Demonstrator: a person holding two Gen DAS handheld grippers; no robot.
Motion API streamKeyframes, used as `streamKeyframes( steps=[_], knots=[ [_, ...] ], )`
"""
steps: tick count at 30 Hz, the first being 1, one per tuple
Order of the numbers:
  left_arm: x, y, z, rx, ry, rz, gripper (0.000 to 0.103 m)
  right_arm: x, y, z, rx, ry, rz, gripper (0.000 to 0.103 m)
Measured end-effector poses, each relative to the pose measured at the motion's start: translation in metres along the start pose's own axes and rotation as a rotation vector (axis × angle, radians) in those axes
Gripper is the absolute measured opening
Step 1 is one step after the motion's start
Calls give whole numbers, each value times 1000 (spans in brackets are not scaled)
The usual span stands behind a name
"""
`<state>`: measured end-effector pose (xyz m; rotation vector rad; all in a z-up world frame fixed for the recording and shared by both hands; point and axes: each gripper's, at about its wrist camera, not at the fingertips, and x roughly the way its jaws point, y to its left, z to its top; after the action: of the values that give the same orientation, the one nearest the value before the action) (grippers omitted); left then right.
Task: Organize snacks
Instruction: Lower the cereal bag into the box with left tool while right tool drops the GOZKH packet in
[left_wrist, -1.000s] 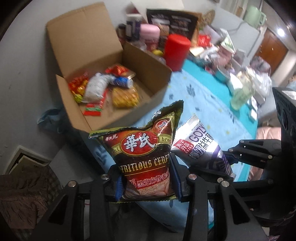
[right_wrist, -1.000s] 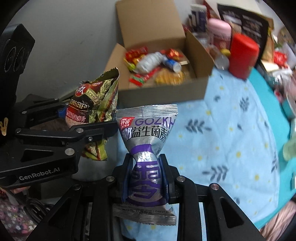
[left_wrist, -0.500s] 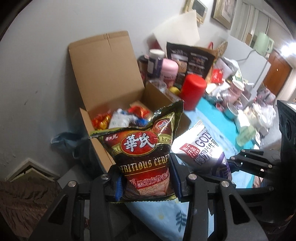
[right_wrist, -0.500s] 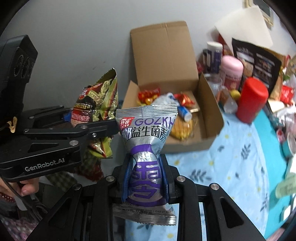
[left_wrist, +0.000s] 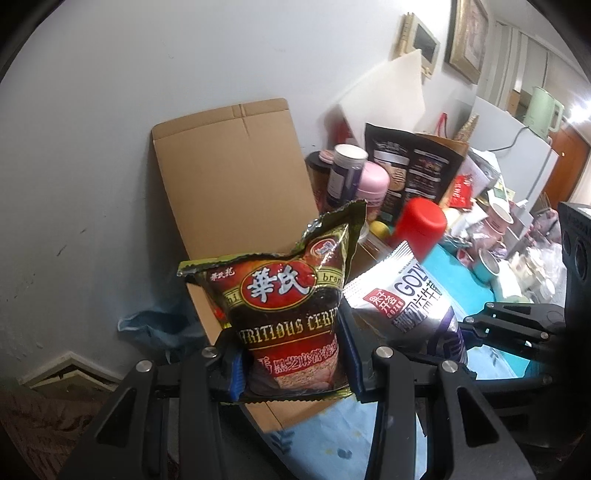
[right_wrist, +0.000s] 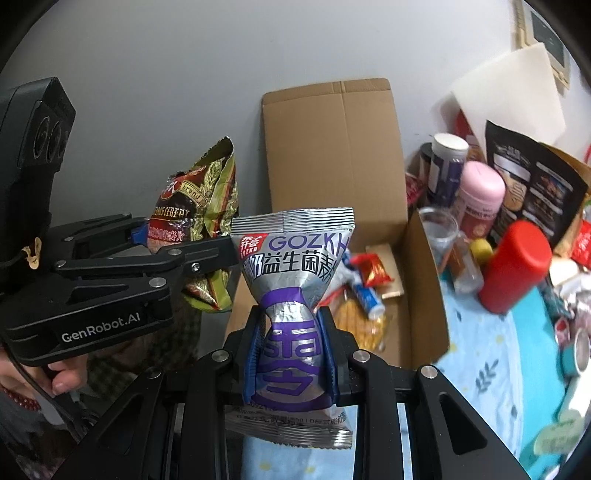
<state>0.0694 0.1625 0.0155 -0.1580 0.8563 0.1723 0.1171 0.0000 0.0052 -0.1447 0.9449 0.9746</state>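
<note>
My left gripper (left_wrist: 291, 354) is shut on a red and dark cereal bag (left_wrist: 284, 295), held upright in front of the open cardboard box (left_wrist: 229, 177). My right gripper (right_wrist: 291, 350) is shut on a silver and purple GOZKH snack bag (right_wrist: 295, 273), held just before the box (right_wrist: 424, 280). The box holds several small wrapped snacks (right_wrist: 369, 291). The left gripper (right_wrist: 177, 254) with the cereal bag (right_wrist: 199, 218) shows at the left of the right wrist view. The silver bag (left_wrist: 410, 299) shows right of the cereal bag in the left wrist view.
A red canister (right_wrist: 513, 266), a pink jar (right_wrist: 480, 199), a dark bottle (right_wrist: 443, 166) and a black pouch (right_wrist: 532, 184) stand right of the box. The table has a blue floral cloth (right_wrist: 491, 362). A grey wall (left_wrist: 110, 129) is behind the box.
Both grippers with their bags have dropped lower and nearer the box front; the box now looms higher and its contents are hidden in the left wrist view.
</note>
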Motion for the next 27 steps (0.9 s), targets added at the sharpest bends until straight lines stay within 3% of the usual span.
streamKeyframes(
  steps=[14,27],
  knots=[
    [97,34,29,-16,81,52,42,73,-38,37,-8,43,1,28],
    [187,43,25,-22,248,176,42,144,-75,37,28,152,-34,28]
  ],
)
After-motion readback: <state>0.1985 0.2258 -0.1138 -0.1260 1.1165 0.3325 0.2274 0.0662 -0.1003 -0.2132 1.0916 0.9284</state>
